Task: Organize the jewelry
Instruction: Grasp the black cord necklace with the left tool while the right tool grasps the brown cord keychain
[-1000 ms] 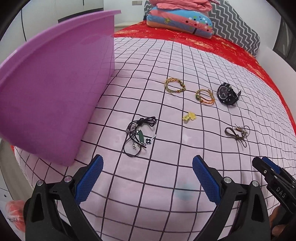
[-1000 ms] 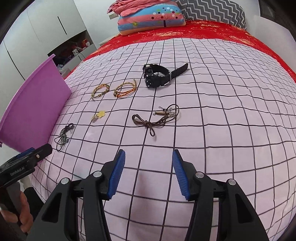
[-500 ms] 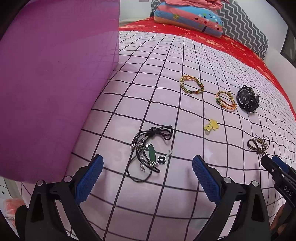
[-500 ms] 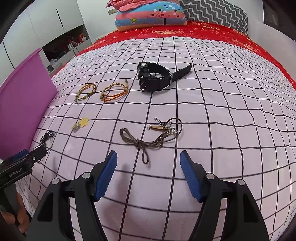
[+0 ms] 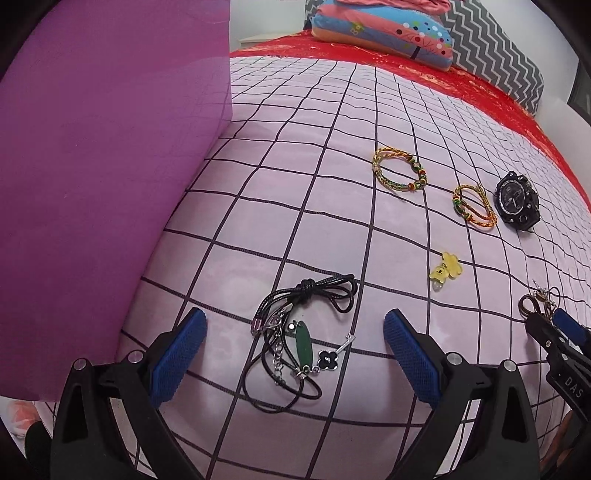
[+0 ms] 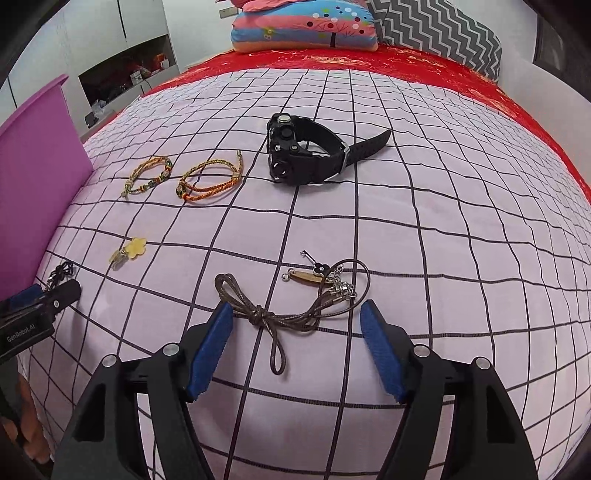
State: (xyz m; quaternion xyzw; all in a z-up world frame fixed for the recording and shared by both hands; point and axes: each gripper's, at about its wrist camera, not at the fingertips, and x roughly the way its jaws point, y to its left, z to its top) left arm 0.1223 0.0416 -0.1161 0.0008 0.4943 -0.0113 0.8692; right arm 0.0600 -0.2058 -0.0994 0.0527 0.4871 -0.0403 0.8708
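Note:
Jewelry lies on a pink checked bedspread. A black cord necklace with a green pendant (image 5: 295, 334) lies between the open fingers of my left gripper (image 5: 293, 349). A brown cord necklace (image 6: 291, 306) lies between the open fingers of my right gripper (image 6: 295, 339). Further off are two braided bracelets (image 6: 147, 175) (image 6: 210, 181), a black watch (image 6: 303, 155) and a yellow charm (image 6: 129, 251). The same bracelets (image 5: 400, 173) (image 5: 474, 205), watch (image 5: 515, 199) and charm (image 5: 447, 271) show in the left wrist view.
A purple bin (image 5: 103, 177) stands at the left on the bed's edge, close to my left gripper; it also shows in the right wrist view (image 6: 33, 177). Pillows (image 6: 306, 26) and a red blanket (image 6: 406, 62) lie at the far end.
Both grippers have moved forward and down toward the bed. The black necklace now sits between the left fingers, the brown necklace between the right fingers. The right fingers have opened wider.

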